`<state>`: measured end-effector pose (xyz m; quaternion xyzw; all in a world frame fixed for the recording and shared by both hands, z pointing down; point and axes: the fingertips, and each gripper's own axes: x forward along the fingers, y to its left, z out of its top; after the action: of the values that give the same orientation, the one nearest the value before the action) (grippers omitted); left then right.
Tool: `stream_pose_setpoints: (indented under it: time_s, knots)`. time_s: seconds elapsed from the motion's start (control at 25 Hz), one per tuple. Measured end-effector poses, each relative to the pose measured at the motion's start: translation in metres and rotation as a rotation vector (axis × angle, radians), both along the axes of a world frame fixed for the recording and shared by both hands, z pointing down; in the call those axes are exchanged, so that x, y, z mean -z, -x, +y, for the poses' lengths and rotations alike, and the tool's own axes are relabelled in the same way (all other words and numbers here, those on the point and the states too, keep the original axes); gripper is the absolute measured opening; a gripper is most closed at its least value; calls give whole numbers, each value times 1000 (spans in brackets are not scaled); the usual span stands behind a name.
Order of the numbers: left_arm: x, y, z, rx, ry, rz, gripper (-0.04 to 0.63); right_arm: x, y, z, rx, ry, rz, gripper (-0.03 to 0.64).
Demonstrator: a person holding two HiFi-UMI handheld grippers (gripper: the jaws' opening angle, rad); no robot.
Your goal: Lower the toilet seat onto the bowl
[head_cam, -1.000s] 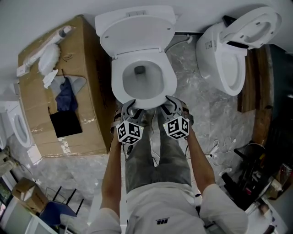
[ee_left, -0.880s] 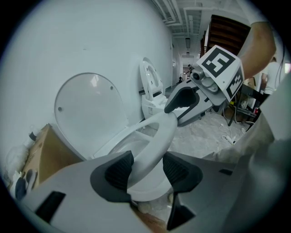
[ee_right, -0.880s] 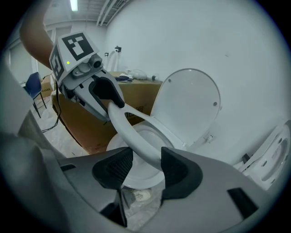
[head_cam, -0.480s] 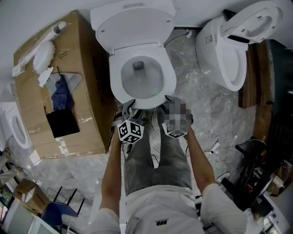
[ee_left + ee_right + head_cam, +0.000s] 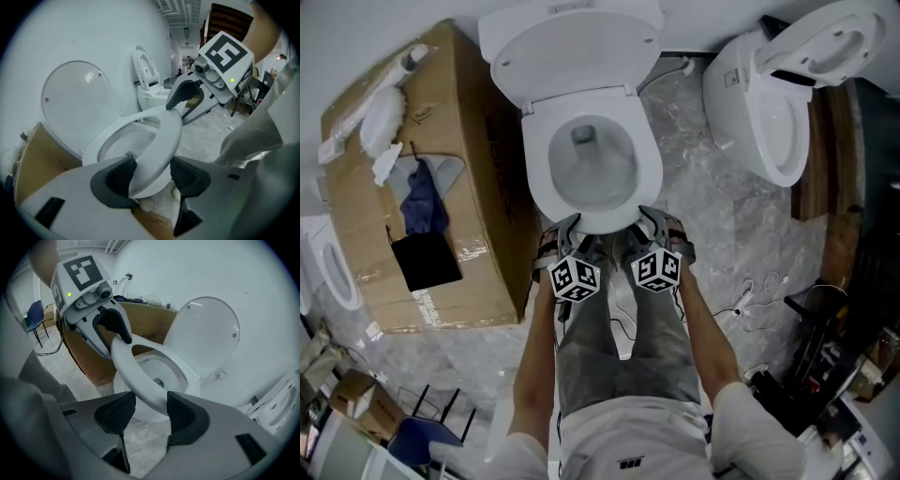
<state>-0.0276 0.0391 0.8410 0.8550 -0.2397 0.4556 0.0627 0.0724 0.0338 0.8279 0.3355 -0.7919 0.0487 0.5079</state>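
As their jaws opened, our left gripper (image 5: 566, 226) and right gripper (image 5: 654, 218) straddled the white oval plastic toilet seat (image 5: 537, 171) unclamped, mid-frame.

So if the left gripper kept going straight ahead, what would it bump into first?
Probably the toilet seat: its front rim sits between the left gripper's jaws, which have just been opening.

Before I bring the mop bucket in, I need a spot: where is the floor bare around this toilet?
Bare floor lies between the toilet and the second toilet on the right. The cardboard box stands close along the toilet's left, the person stands at its front, and cables and gear crowd the lower right.
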Motion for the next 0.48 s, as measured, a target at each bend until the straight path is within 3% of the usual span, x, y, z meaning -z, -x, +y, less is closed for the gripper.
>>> stream_pose_setpoints:
  time_s: [0.48]
  knots:
    - [-47,0,14,-23,-14,-77,270,-47,-2,14,20,-18,53,215]
